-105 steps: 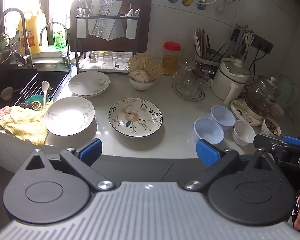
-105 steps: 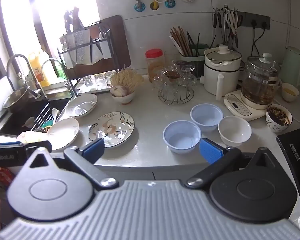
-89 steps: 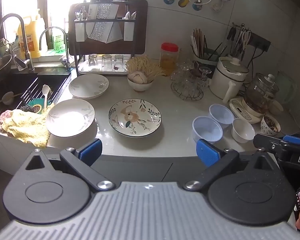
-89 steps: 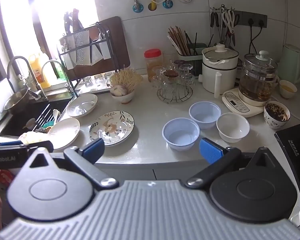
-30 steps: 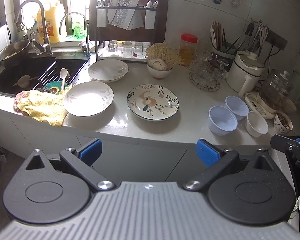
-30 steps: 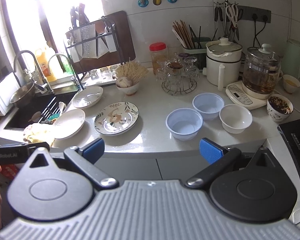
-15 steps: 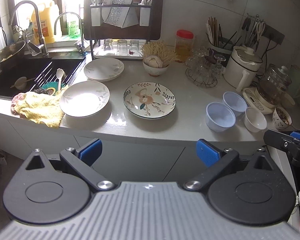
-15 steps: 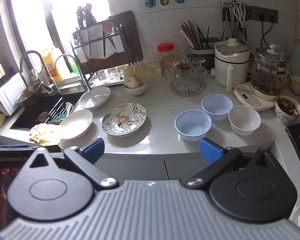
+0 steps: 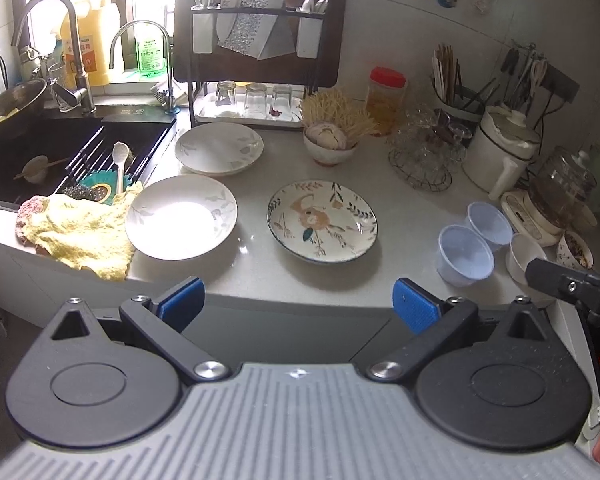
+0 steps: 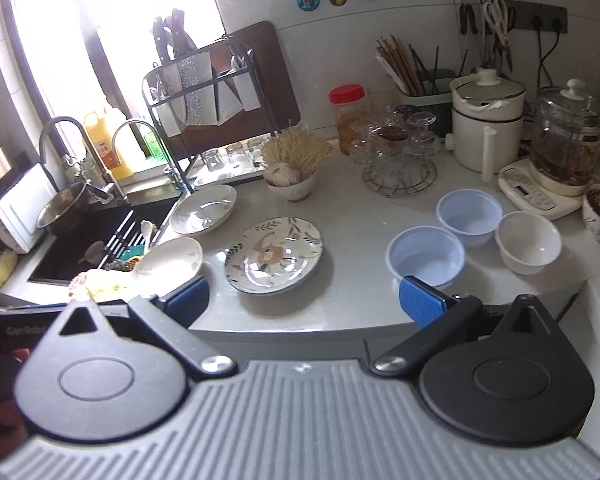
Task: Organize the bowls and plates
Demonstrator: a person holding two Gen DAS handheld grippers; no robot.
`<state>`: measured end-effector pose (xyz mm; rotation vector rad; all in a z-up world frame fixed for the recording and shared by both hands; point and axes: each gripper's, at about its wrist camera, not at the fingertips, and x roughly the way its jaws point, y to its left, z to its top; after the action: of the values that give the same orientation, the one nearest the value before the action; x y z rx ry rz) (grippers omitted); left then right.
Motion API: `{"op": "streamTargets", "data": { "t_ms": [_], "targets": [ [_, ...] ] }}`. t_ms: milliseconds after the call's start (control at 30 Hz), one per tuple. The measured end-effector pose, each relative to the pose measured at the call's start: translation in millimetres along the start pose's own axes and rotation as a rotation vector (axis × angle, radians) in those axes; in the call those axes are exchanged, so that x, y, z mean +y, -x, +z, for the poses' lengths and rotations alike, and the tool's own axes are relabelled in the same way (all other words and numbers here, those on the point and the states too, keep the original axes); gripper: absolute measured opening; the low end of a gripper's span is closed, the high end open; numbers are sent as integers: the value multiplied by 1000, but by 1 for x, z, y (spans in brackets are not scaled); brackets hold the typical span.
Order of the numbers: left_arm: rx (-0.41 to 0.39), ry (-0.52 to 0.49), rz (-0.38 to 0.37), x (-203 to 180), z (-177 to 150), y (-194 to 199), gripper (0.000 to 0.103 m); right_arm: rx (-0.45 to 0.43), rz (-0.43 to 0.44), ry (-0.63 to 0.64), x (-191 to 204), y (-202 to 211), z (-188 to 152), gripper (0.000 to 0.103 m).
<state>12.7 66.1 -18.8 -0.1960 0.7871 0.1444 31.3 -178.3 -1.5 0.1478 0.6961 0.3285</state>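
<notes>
1. The left gripper (image 9: 296, 300) hangs off the front edge of the desk (image 9: 400, 208), jaws wide and holding nothing; the right gripper (image 10: 304, 296) hangs likewise, jaws wide and empty.
2. In the left wrist view the floral plate (image 9: 322, 221) lies at 12 o'clock from the jaws, the near white plate (image 9: 181, 216) at 11 o'clock, and the far white plate (image 9: 219, 148) behind it, beside the sink (image 9: 68, 152).
3. In the right wrist view the near blue bowl (image 10: 426, 258) sits at about 1 o'clock, touching or almost touching the far blue bowl (image 10: 469, 212); the white bowl (image 10: 528, 242) stands just beside both.
4. Nothing looks stacked yet, so I judge the task barely begun.
5. Risks:
   - The near white plate seems to rest partly on the yellow cloth (image 9: 80, 232) near the desk edge; a pinch on its rim could tip or slide it off.
   - The bowls are crowded, so a wide jaw reaching for one may shove its neighbour toward the kettle base (image 10: 536, 194).
   - Glazed rims are slick; a shallow grip could let a plate slip.
</notes>
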Motion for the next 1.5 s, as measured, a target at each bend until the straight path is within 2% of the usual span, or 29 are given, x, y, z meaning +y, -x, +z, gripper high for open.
{"op": "streamTargets", "data": {
  "t_ms": [133, 400, 533, 667, 733, 833, 967, 1067, 1133, 1167, 1267, 1367, 1500],
  "targets": [
    [-4, -2, 36, 27, 22, -20, 102, 1, 44, -44, 16, -22, 9, 103],
    [2, -2, -3, 87, 72, -64, 102, -28, 35, -68, 61, -72, 33, 103],
    [52, -29, -45, 116, 90, -97, 102, 10, 40, -67, 85, -106, 39, 102],
    [54, -96, -58, 143, 100, -128, 102, 55, 3, -46, 107, -139, 40, 98],
    [63, -136, -82, 158, 103, -144, 102, 77, -6, -58, 117, -156, 39, 92],
    [85, -170, -93, 178, 108, -164, 101, 106, -24, -84, 131, -181, 39, 76],
    [122, -166, -135, 209, 115, -192, 101, 154, -26, -98, 147, -211, 36, 67],
    [154, -143, -161, 232, 120, -213, 100, 194, -31, -103, 159, -234, 30, 57],
    [175, -129, -197, 246, 124, -226, 89, 231, -23, -114, 163, -251, 24, 47],
    [193, -121, -205, 253, 125, -233, 81, 248, -25, -118, 165, -259, 20, 38],
    [232, -123, -227, 268, 126, -254, 69, 307, -33, -147, 166, -280, 7, 28],
    [257, -125, -229, 283, 125, -271, 59, 364, -51, -153, 171, -296, -5, 26],
    [292, -114, -226, 303, 117, -292, 53, 398, -77, -165, 178, -312, -17, 26]
  ]
}}
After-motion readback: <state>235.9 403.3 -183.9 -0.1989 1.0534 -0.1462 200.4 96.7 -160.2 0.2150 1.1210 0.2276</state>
